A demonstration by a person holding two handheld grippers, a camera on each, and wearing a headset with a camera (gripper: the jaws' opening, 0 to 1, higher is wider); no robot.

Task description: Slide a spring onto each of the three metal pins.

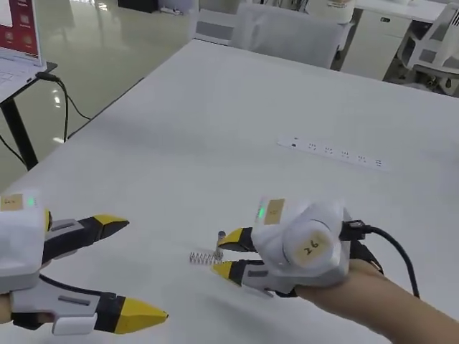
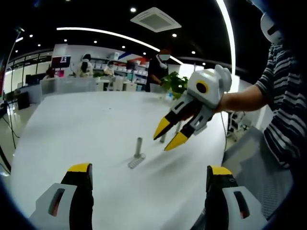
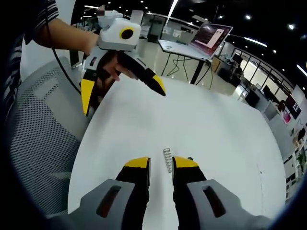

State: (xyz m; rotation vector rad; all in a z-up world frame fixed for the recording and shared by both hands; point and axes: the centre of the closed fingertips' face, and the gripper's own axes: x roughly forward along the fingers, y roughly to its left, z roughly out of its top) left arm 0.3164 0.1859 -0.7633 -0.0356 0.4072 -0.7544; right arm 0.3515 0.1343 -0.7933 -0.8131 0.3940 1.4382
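Just ahead of right tool (image 3: 160,164) lies spring (image 3: 167,159).

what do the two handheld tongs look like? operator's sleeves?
Both the left tongs and right tongs have white housings, a green light and black-grey jaws tipped yellow. The right one has a round disc marked 26 and a black cable at its rear. The person wears a striped sleeve, seen in the left gripper view.

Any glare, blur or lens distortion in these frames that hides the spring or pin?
Head view: soft light, floor glare top left; spring small but sharp by the right hand-held gripper. Left gripper view: fisheye bends the ceiling light strips; pin clear. Right gripper view: spring sharp, table edges curved.
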